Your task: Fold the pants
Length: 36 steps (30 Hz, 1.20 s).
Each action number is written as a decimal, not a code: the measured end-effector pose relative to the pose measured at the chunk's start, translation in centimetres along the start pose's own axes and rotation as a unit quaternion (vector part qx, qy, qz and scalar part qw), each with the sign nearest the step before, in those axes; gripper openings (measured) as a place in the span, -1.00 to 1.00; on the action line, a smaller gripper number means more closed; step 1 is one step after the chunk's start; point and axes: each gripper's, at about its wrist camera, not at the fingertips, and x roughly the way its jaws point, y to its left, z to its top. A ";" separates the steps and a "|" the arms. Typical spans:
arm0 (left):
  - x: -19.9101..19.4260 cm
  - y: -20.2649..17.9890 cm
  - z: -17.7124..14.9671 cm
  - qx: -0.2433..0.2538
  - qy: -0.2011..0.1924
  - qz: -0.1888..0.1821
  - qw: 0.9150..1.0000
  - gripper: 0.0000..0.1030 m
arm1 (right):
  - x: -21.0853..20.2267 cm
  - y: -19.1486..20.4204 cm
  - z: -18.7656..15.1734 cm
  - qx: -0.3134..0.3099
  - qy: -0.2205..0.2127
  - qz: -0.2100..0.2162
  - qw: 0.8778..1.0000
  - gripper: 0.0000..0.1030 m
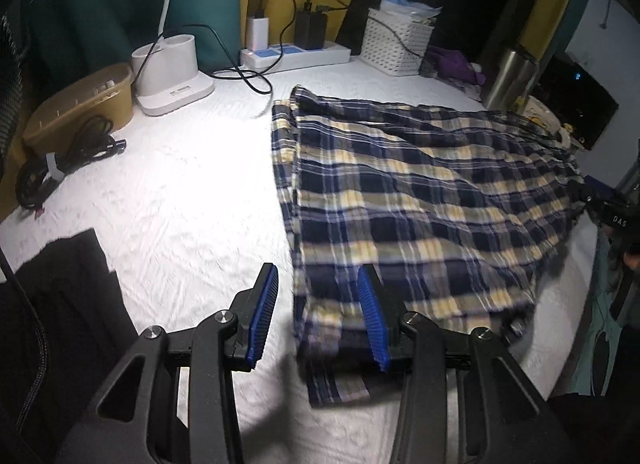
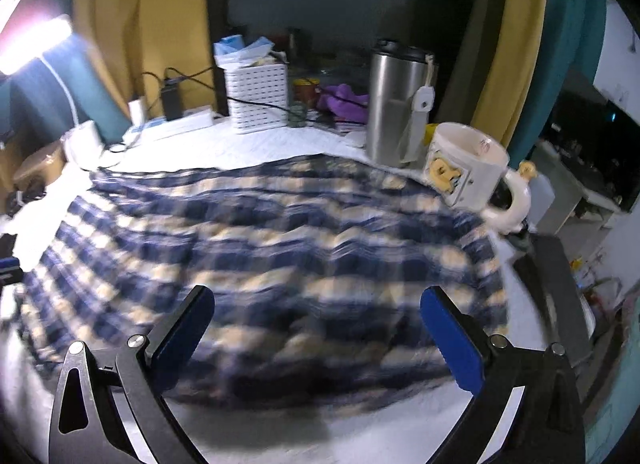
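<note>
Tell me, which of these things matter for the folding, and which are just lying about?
For the job:
plaid pants
left claw, open
right claw, open

Just lying about:
white basket
power strip
steel tumbler
cartoon mug
purple cloth
coiled black cable

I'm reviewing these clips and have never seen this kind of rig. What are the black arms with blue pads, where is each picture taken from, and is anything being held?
There is no robot: a person carries a two-finger gripper in each hand, with a wide-angle camera on each looking along its fingers. One picture is from the left gripper, the other from the right gripper. The blue strips are the finger pads.

On the white-covered surface lie plaid pants, already partly folded. Around them stand a white basket, a power strip, a steel tumbler and a mug.

Neither gripper holds anything: both are open above the pants, the right one wide.
</note>
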 end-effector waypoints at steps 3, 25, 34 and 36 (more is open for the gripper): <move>0.1 -0.1 -1.0 -0.003 0.003 -0.013 1.000 -0.21 | -0.4 3.2 -1.5 -0.012 0.006 0.029 1.000 1.00; -3.8 -0.1 -3.6 0.018 -0.068 -0.030 0.997 -1.00 | -1.8 19.7 -6.1 -0.165 0.042 0.178 0.969 -0.19; -3.6 0.9 -5.6 -0.003 -0.043 -0.019 0.999 -1.00 | -1.8 20.3 -7.2 -0.178 0.054 0.203 0.961 -0.64; -3.4 0.9 -6.0 -0.005 -0.037 -0.015 0.999 -1.00 | -2.0 20.4 -7.3 -0.181 0.055 0.204 0.961 -0.64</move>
